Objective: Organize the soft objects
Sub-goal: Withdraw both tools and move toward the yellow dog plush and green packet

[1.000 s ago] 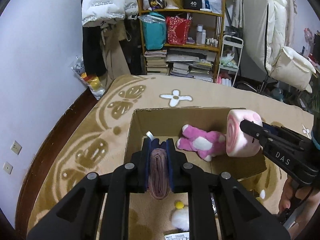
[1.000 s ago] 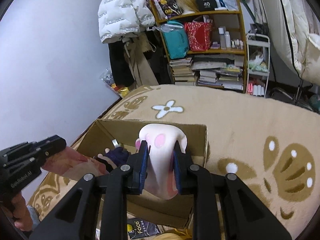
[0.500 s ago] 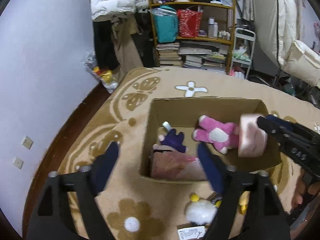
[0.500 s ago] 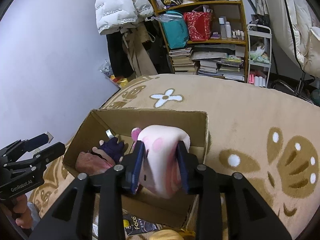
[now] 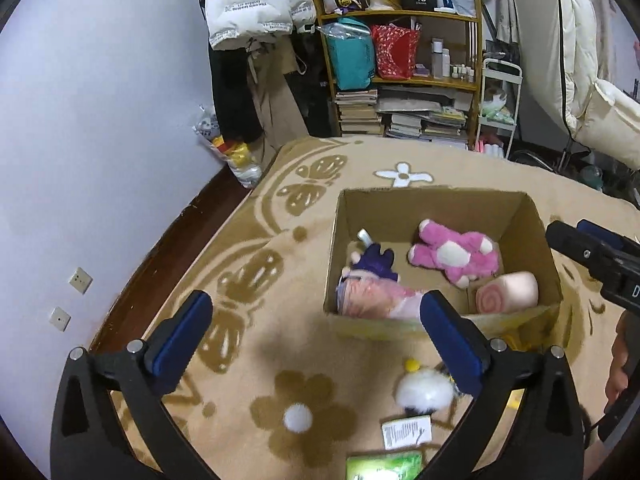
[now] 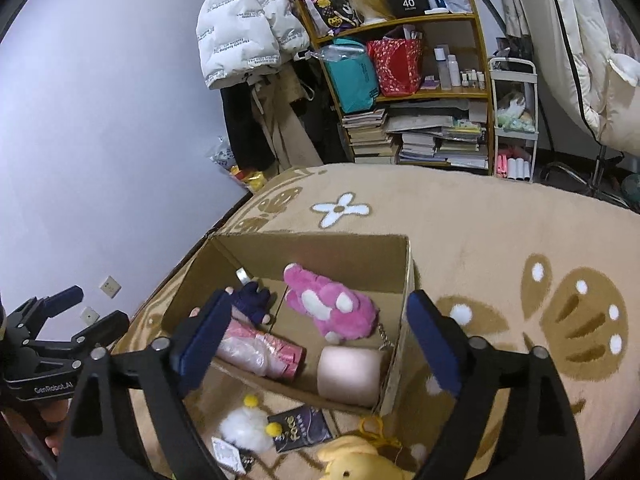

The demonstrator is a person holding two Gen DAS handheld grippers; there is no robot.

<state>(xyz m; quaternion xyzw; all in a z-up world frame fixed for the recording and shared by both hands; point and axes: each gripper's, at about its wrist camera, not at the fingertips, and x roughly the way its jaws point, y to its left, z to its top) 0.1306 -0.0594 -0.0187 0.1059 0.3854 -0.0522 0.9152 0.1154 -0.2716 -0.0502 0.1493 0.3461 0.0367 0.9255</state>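
Fluffy pink plush bear [image 6: 328, 306] in cardboard box [image 6: 316, 246]; both tools [image 5: 316, 336] [image 6: 320, 344] wide, empty.

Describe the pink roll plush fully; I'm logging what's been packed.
The roll plush is a soft, pale pink cylinder with a darker pink swirl on one flat end. It lies on its side in the box's near right corner, against the cardboard walls, just below the pink bear. Neither hand-held gripper touches it.

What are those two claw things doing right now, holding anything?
Left gripper: open, holding nothing.
Right gripper: open, holding nothing, above the cardboard box.
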